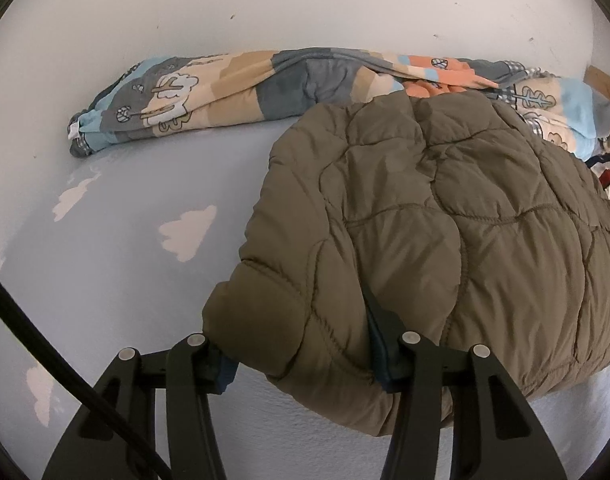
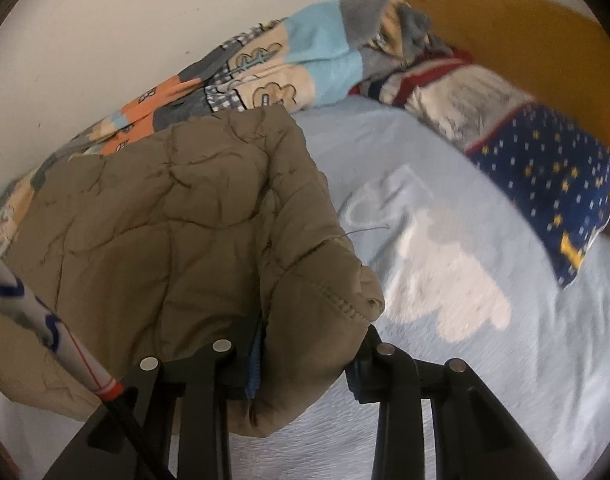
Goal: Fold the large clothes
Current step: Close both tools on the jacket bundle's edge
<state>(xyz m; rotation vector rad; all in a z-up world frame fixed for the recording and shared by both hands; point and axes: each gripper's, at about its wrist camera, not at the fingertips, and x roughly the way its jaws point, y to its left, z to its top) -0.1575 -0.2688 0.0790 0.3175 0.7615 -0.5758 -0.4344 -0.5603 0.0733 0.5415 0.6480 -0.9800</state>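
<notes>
Pale blue cloud-print bedsheet (image 1: 117, 288) carries the olive quilted jacket (image 1: 445, 240). Left gripper (image 1: 301, 364) and right gripper (image 2: 301, 360) each clamp a jacket edge. Only the right view shows the starry pillow (image 2: 553, 184); both show the patterned blanket (image 1: 225, 96).

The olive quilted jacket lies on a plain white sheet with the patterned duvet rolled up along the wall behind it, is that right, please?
Not quite: the sheet is pale blue with white cloud shapes, as the right wrist view shows. The olive quilted jacket does lie on it, with the patterned duvet rolled along the wall behind.
</notes>
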